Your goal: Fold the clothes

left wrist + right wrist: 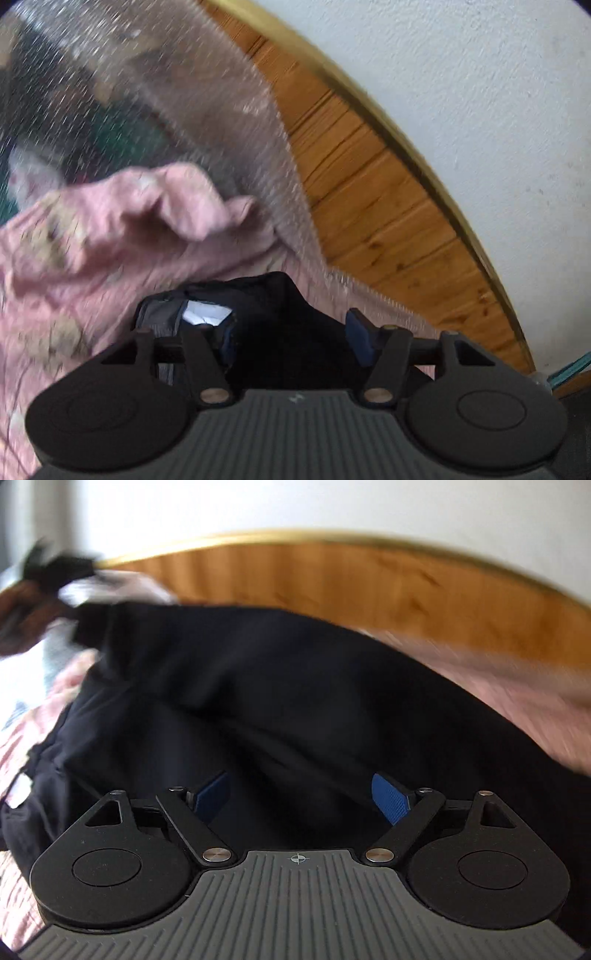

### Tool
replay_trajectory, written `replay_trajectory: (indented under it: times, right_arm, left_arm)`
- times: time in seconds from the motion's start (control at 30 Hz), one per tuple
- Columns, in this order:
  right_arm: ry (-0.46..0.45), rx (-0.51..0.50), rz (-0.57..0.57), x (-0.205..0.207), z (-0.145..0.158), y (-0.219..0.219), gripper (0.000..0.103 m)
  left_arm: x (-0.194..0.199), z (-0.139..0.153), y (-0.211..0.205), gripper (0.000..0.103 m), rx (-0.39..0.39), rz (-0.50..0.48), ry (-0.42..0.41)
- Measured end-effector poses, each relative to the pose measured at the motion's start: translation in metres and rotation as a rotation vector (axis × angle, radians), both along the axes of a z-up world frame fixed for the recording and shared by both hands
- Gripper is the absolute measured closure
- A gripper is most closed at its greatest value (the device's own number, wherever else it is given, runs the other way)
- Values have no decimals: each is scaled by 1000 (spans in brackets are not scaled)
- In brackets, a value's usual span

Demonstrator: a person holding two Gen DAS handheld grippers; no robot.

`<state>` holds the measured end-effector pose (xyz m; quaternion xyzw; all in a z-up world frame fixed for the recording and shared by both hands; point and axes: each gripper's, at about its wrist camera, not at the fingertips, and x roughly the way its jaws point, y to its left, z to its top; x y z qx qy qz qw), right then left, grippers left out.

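Two grippers, both over the black garment (258, 686). Right gripper (303, 797): jaws spread wide, blue pads clear of the cloth, nothing pinched. Left gripper (291, 332): jaws part open, a bunch of the same black garment sits between them; can't tell if the pads press it. White label (207, 315) at its hem, no readable text. Garment lies on pink bedding (110, 236). Beyond: wooden headboard (332, 579), white wall (461, 92).
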<state>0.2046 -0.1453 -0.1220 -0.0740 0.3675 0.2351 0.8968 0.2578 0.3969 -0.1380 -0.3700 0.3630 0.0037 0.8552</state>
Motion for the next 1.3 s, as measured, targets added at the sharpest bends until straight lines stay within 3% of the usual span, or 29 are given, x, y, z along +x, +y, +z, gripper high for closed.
replay_trajectory:
  times: [0.17,0.3,0.37,0.5,0.53,0.57,0.6,0.7,0.87,0.93,1.03,1.1,1.23,1.3]
  right_arm:
    - [83,-109,-426,-5,-29,-155,16]
    - [127,-97,-752,-7,-47,-277,15]
    - [180,-19,-816,-2,-61,-313,15]
    - [248,190,-794,11,-87,-340,22]
    - [234,212,-777,12,-89,-339,33]
    - [235,234,-745,13,-91,-337,87]
    - [241,245,-710,17,-89,-332,100]
    - [114,241,-671,16,-48,-332,100]
    - [-82,270,-826,-6,23,-399,101]
    - [-60,193,-891,-5,14,-424,101]
    - [129,122,-918,0,-30,-446,99]
    - [221,164,-915,-9,-52,-449,88]
    - [210,168,-946,-28,-65,-437,48]
    - [209,182,-946,-33,-68,-433,47]
  left_arm:
    - [-121,-30,-28,30,-85,94,63]
    - [-199,-49,-41,24,-172,192,142]
    - [-230,-58,-48,23,-208,235,180]
    - [-246,-65,-67,23,-244,268,208]
    - [-246,-65,-72,23,-245,270,211]
    - [-247,-65,-76,23,-246,272,213]
    - [-247,-64,-80,23,-237,275,216]
    - [-250,-59,-80,23,-205,306,226]
    - [-268,-62,-76,21,-175,386,260]
    - [-275,-71,-76,20,-181,420,277]
    - [-278,-84,-86,20,-206,436,295]
    - [-277,-87,-97,20,-209,425,301]
    - [-279,-78,-123,19,-180,402,273]
    - [-285,-79,-134,18,-204,421,260]
